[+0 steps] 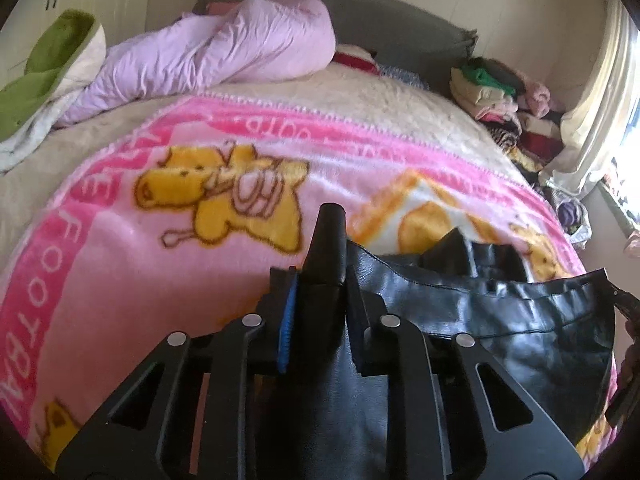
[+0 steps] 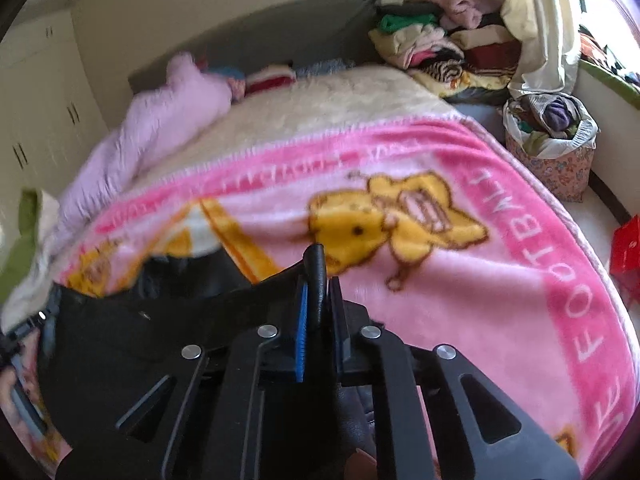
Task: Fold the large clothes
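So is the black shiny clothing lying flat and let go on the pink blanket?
No, the left gripper is pinching a fold of the black garment above the pink blanket.

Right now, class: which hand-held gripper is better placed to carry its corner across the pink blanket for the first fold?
Neither clearly: left hand-held gripper and right hand-held gripper each pinch the black leather garment.

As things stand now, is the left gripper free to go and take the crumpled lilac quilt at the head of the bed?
Probably not yet. The left gripper is shut on the shiny black leather garment, and the crumpled lilac quilt lies far across the pink bear-print blanket.
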Demonstrator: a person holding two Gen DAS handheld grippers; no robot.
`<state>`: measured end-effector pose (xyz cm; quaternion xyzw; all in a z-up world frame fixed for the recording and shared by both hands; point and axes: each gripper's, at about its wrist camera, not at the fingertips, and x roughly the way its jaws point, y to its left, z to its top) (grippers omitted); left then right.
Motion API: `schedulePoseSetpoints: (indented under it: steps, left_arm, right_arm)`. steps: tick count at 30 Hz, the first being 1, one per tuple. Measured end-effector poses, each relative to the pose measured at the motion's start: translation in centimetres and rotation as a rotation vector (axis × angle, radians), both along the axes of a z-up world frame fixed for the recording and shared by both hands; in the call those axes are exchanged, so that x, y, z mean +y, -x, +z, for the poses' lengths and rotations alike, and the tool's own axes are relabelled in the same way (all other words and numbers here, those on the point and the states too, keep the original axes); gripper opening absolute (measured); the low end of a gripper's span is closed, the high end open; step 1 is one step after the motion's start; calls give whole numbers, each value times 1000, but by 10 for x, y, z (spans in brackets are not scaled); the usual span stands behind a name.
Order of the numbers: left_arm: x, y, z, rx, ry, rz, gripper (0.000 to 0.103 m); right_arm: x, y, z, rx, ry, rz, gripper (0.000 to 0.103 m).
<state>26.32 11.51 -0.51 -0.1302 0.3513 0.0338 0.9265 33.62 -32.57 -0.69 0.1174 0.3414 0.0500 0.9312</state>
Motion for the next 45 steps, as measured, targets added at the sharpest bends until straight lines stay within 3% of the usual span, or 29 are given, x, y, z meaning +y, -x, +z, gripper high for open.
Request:
schedulePoseSetpoints:
  steps: [5,8,20,27,30,32,36,41,43,45]
  left_arm:
    - [-7,-8,24,-63,7,-21,14]
    - [-12,-15,26,-71,-6,-16,12]
    - [-11,-40,-13,34,-63,-12,12]
    - [-4,-44,-35,84,-41,-2,17]
    - [-6,-41,-30,75,-62,6,22]
    - [-8,-39,-29,77,-76,10,26]
    - [-11,-34,-22,86,-110,21,48]
    - [-16,-22,-8,82,-154,29,65]
    - [-16,-16,-2,79,-182,39,77]
    - [-16,-11,1,76,-204,53,81]
  right_arm:
    - [-8,5,14,-69,-28,-47,8]
    - [-14,-4,7,-51,-46,-85,8]
    - [-20,-23,-41,83,-32,-145,8]
    - [-19,-27,-55,145,-17,-155,10]
    - [-20,-26,-56,160,-6,-168,21]
    - [-24,-21,-54,160,-13,-186,42]
    - [-27,-3,-41,129,-19,-172,51]
    - [-16,26,-14,57,48,-98,68]
    - [-9,38,-2,32,54,-64,73]
    - [-3,48,8,12,47,-33,75]
